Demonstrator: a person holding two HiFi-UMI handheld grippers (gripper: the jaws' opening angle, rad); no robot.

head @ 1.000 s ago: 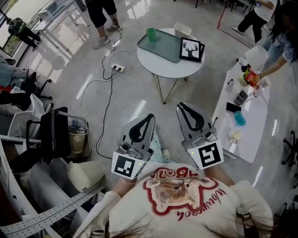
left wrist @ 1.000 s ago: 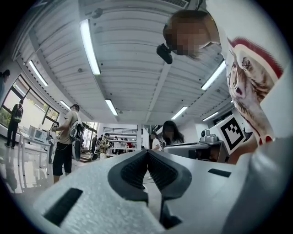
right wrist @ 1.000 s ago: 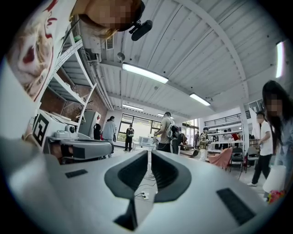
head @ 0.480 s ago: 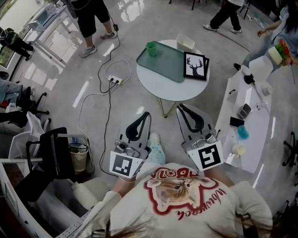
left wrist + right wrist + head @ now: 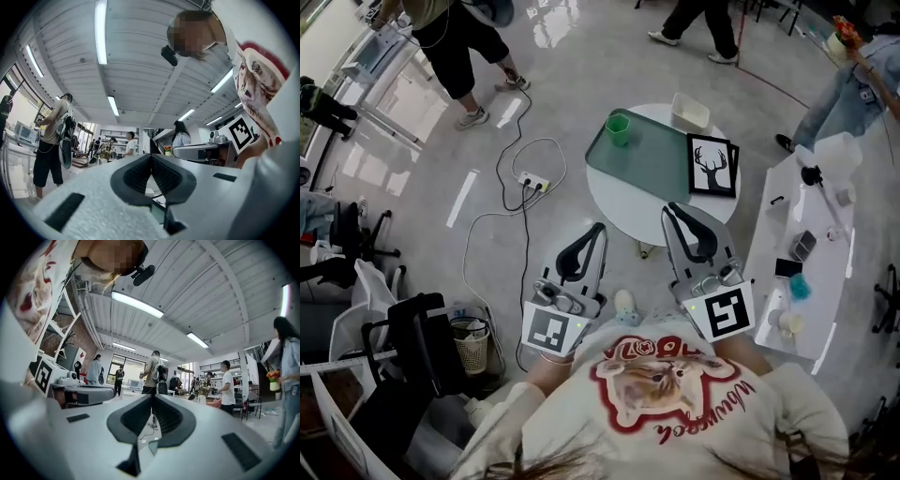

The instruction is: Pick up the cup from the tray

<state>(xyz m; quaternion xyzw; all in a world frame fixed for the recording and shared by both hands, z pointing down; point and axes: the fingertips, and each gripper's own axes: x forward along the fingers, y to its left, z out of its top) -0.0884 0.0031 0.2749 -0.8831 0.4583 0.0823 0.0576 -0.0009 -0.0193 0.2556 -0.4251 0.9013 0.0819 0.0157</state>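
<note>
A green cup (image 5: 619, 128) stands upright on the far left corner of a green tray (image 5: 654, 169), which lies on a round white table (image 5: 626, 214). My left gripper (image 5: 597, 228) is held in front of my chest, shut and empty, short of the table's near edge. Beside it, my right gripper (image 5: 671, 208) is also shut and empty, with its tip over the table's near rim. Both are well short of the cup. In the left gripper view (image 5: 151, 156) and the right gripper view (image 5: 153, 397) the jaws meet with nothing between them; the cup does not show there.
A framed deer picture (image 5: 713, 166) and a white box (image 5: 690, 111) share the round table. A long white table (image 5: 787, 281) with small items is at right. A power strip (image 5: 532, 181) with cables lies on the floor at left, near a black chair (image 5: 412, 347). People stand beyond.
The round table with tray and cup has come nearer and lower in the head view. Both grippers stay shut in front of the chest.
</note>
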